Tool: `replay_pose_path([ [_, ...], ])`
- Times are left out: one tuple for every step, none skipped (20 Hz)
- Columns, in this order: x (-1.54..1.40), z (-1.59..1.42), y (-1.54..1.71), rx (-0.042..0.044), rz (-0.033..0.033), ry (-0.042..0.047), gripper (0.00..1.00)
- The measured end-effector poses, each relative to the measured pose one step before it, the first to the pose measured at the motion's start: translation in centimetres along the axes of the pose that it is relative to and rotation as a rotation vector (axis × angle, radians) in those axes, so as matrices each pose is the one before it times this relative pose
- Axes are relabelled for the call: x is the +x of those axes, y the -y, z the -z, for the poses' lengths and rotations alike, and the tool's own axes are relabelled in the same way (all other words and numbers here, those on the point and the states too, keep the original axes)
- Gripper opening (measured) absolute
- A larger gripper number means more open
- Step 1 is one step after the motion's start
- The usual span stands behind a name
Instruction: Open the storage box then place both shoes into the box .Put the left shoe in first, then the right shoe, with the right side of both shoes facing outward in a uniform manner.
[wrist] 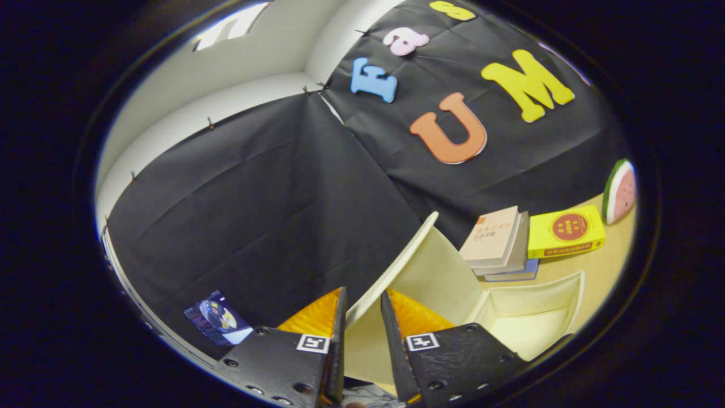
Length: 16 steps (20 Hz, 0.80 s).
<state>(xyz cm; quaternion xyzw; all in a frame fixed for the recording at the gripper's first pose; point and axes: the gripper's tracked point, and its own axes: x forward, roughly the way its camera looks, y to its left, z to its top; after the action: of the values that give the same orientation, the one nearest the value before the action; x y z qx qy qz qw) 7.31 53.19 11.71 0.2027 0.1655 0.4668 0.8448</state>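
Storage box (538, 317): cream, open, on the counter (609, 266) just ahead of the tool (362, 309). Lid (396, 266): raised, tilted, its edge running between the fingers. Tool: fingers set narrowly apart, flanking the lid edge; actual contact cannot be told. Beyond the box: stacked books (498, 243), a yellow box (566, 231), a watermelon slice (619, 191).

Off-task items you've got in view: a short stack of paperback books (498, 243) with a pale beige cover on top, lying on the light wooden table (606, 266). Just beside it, touching, a yellow rectangular box (566, 231) with a red round emblem. Beyond that box, a watermelon-slice toy (620, 191) stands upright against the black cloth wall (272, 215).
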Motion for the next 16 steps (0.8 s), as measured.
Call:
replay_pose_path([
  [0.270, 0.441, -1.170, -0.04022, -0.00934, 0.00180, 0.49],
  [0.177, 0.265, -0.765, -0.03035, -0.00258, 0.00294, 0.64],
  [0.307, 0.793, -0.729, -0.02032, -0.00916, -0.00549, 0.79],
  [0.092, 0.554, -0.585, -0.00837, -0.00712, -0.00886, 0.94],
  [0.110, 0.524, -0.258, -0.00239, -0.00279, -0.00848, 0.94],
  [-0.141, 0.275, 0.162, -0.00248, 0.01060, -0.00216, 0.95],
  [-0.278, 0.018, 0.584, -0.00680, 0.01969, 0.00403, 0.95],
  [-0.261, -0.037, 0.816, -0.01407, 0.02869, 0.00935, 0.95],
  [-0.519, -0.086, 0.803, -0.01546, 0.02920, 0.01557, 0.95],
  [-0.484, -0.141, 0.927, -0.01684, 0.03190, 0.01216, 0.95],
  [-0.576, -0.002, 0.965, -0.01786, 0.02881, 0.01215, 0.96],
  [-0.636, -0.232, 1.054, -0.01731, 0.03031, 0.01262, 0.96],
  [-0.692, -0.205, 1.110, -0.01817, 0.02794, 0.01387, 0.96],
  [-0.812, -0.320, 1.224, -0.01996, 0.02800, 0.01346, 0.95],
  [-0.979, -0.339, 1.306, -0.01907, 0.03079, 0.01531, 0.95],
  [-0.935, -0.543, 1.555, -0.01947, 0.02973, 0.01585, 0.95],
])
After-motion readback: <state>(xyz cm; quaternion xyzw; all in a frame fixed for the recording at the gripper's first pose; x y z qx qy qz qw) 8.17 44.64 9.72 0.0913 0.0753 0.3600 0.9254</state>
